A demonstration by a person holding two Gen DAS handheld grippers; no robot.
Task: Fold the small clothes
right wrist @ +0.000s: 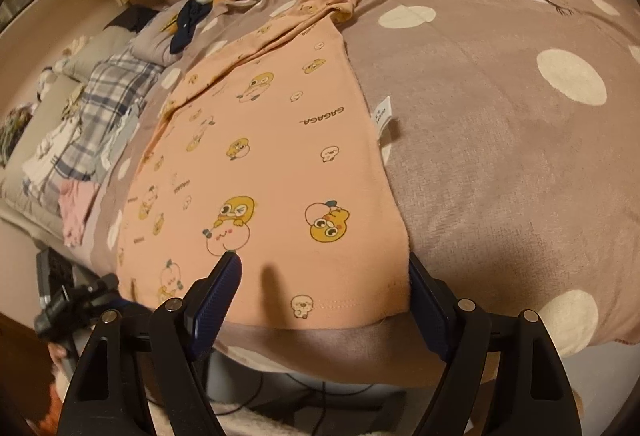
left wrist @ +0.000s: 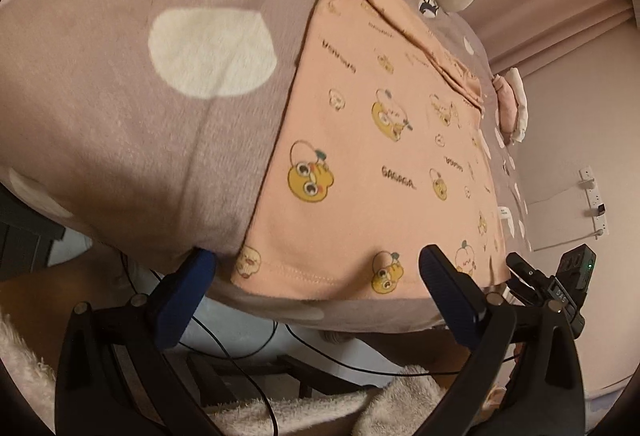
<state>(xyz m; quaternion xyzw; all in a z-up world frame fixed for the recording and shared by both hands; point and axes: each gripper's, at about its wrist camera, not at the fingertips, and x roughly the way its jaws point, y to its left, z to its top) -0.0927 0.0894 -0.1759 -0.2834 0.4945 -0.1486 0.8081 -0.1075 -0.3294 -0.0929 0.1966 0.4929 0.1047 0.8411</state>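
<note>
Peach shirt (left wrist: 360, 163) lies flat on the bed (left wrist: 120, 115), hem just ahead of both fingers. Left gripper (left wrist: 316, 264) and right gripper (right wrist: 324, 268) released, straddling hem corners, likely lining up a fold grab.

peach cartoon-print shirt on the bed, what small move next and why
Probably close both grippers on the near hem. The peach cotton shirt with yellow cartoon prints lies flat on the mauve polka-dot blanket; the left gripper and right gripper straddle its bottom corners, jaws open, gripping nothing.
</note>
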